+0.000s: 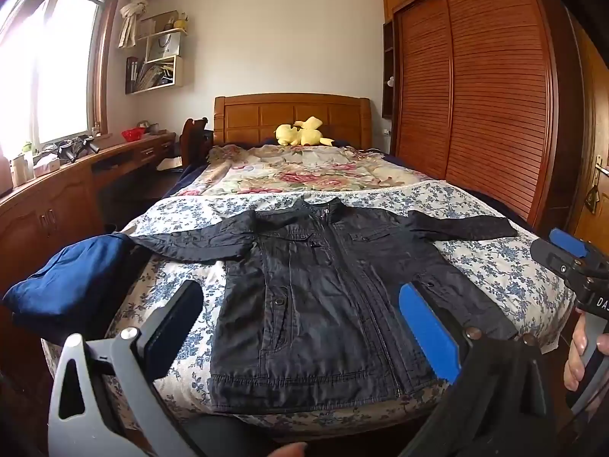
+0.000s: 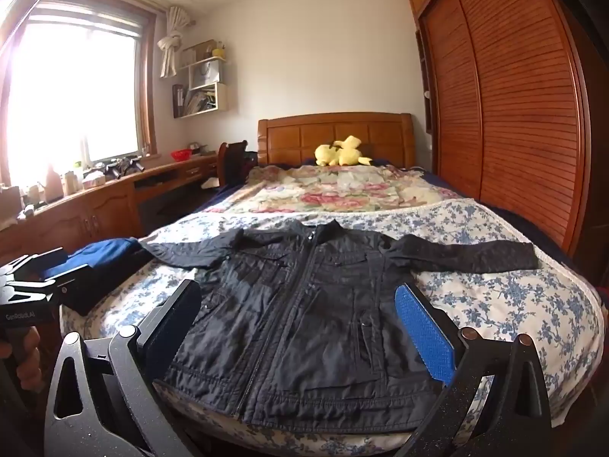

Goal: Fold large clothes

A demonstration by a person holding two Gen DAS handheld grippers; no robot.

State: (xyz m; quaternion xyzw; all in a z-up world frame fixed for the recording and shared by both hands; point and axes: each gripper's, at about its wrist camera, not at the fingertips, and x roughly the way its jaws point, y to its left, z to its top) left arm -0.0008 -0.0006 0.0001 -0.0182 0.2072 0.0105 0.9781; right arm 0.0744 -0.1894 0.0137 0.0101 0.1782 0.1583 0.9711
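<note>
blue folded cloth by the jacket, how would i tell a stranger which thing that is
Start at the wooden bed, then drop to its near end where the black jacket lies spread flat. Beyond the tip of the jacket's window-side sleeve sits the blue folded cloth, at the mattress edge. It is plain navy and bundled, unlike the flowered covers.

What I can't make out from my two wrist feeds

In the left wrist view, my left tool (image 1: 300, 320) is cut off at the bottom edge, and its blue finger (image 1: 426, 333) covers part of the jacket (image 1: 304, 304) near the hem. The right tool (image 1: 571, 262) runs out of the right edge, so I can't judge its jaws there. The folded blue cloth (image 1: 72, 285) is partly hidden behind a jacket sleeve. In the right wrist view, the window (image 2: 72, 99) is blown out to white, the clutter on the surface (image 2: 114, 190) below it is too small to identify, and the bed (image 2: 533, 304) foot drops behind my tool.
</note>
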